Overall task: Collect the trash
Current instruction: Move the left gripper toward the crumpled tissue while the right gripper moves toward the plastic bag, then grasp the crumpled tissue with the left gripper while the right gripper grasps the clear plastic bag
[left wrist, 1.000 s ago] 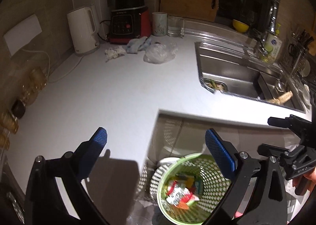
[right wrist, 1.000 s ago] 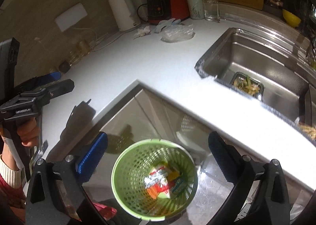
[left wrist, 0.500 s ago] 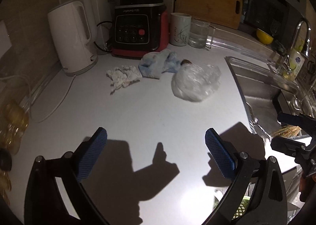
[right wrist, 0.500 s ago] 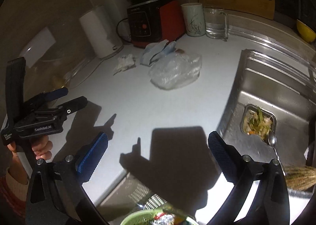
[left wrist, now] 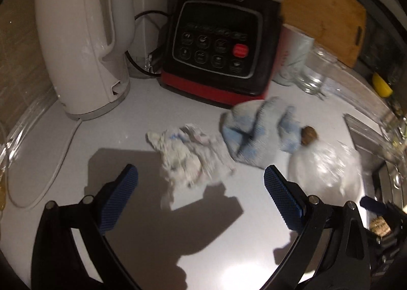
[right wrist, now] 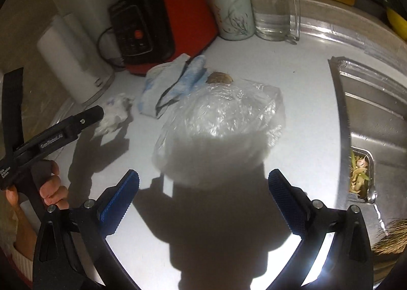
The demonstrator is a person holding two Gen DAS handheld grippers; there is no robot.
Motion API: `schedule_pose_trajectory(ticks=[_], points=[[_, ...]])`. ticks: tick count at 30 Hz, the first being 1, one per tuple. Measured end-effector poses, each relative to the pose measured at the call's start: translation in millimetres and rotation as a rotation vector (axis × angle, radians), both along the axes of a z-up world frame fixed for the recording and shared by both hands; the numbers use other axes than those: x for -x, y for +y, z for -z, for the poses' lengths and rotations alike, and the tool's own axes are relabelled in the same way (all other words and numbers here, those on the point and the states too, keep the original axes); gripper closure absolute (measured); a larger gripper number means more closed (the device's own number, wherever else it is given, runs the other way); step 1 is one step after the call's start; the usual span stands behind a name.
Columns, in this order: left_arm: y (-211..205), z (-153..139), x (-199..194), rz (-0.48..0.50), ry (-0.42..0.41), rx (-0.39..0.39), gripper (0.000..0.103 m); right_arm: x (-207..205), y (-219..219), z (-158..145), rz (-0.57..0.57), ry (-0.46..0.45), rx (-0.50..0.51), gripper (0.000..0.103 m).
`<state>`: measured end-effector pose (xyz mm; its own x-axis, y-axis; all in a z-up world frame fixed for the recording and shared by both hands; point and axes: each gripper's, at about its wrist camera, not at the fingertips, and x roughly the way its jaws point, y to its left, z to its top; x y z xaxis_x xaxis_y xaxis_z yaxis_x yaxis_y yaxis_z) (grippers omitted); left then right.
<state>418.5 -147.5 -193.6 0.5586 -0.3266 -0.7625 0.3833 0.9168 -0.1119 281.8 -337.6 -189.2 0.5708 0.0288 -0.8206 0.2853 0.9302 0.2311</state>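
A crumpled white paper tissue (left wrist: 188, 160) lies on the white counter just ahead of my open left gripper (left wrist: 201, 188), between its fingertips. A blue-white cloth (left wrist: 254, 135), a small brown nut-like scrap (left wrist: 309, 135) and a crumpled clear plastic bag (left wrist: 328, 168) lie to its right. In the right wrist view my open right gripper (right wrist: 203, 191) hovers just short of the plastic bag (right wrist: 218, 117). The cloth (right wrist: 173, 86), the scrap (right wrist: 220, 77) and the tissue (right wrist: 114, 112) lie beyond, with the left gripper's finger (right wrist: 84, 119) by the tissue.
A white kettle (left wrist: 81, 43) and a black-red blender base (left wrist: 218, 53) stand at the back wall. A mug (right wrist: 231, 10) and a glass jug (right wrist: 276, 13) stand beside it. The steel sink (right wrist: 376, 122) with food scraps lies right. A cutting board (left wrist: 323, 8) leans behind.
Both grippers moved up from the green bin below the counter edge and forward over the counter. The tissue, cloth and bag are now close in front of them. Both stayed open.
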Motion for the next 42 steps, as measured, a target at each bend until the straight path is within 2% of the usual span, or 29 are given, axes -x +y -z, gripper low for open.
schedule_pose_trajectory(ticks=[3,10,12,14,15,17,21,24,28,33,38,42], points=[[-5.2,13.1,-15.9,-0.019,0.025,-0.001,0.008,-11.5,-1.7,8.0,0.023,0.008,0.037,0.002],[-23.6,32.3,-30.2,-0.013,0.044,-0.069,0.010,-30.4,-6.5,15.6,0.027,0.004,0.086,0.003],[-22.6,31.8,-32.6,-0.017,0.055,-0.056,0.022,-32.9,-5.1,14.3,0.015,0.002,0.110,0.012],[-18.5,31.9,-36.4,-0.023,0.074,-0.033,0.031,-35.4,-6.0,13.8,0.009,0.006,0.116,0.028],[-16.8,32.3,-38.0,-0.024,0.078,-0.024,0.038,-36.3,-7.8,14.6,0.005,0.010,0.104,0.039],[-14.5,34.3,-42.1,-0.017,0.093,-0.020,0.048,-37.7,-11.6,16.2,-0.003,0.017,0.071,0.049],[-10.1,38.2,-47.8,-0.009,0.101,-0.036,0.068,-34.9,-16.2,19.8,-0.020,0.019,0.025,0.065],[-1.8,39.0,-49.7,-0.019,0.114,-0.014,0.074,-29.8,-18.3,19.6,-0.025,0.011,-0.010,0.072],[7.8,33.9,-44.9,-0.047,0.113,0.009,0.078,-20.7,-23.4,16.8,-0.028,-0.003,-0.055,0.075],[13.2,21.6,-21.0,-0.048,0.071,-0.026,0.078,-1.5,-23.7,4.0,-0.025,-0.035,-0.075,0.075],[17.5,2.5,24.1,-0.046,0.032,-0.069,0.078,29.8,-20.9,-14.2,-0.042,-0.064,-0.080,0.075],[16.7,-14.4,70.2,-0.033,0.013,-0.072,0.078,64.4,-15.2,-30.1,-0.070,-0.084,-0.069,0.075]])
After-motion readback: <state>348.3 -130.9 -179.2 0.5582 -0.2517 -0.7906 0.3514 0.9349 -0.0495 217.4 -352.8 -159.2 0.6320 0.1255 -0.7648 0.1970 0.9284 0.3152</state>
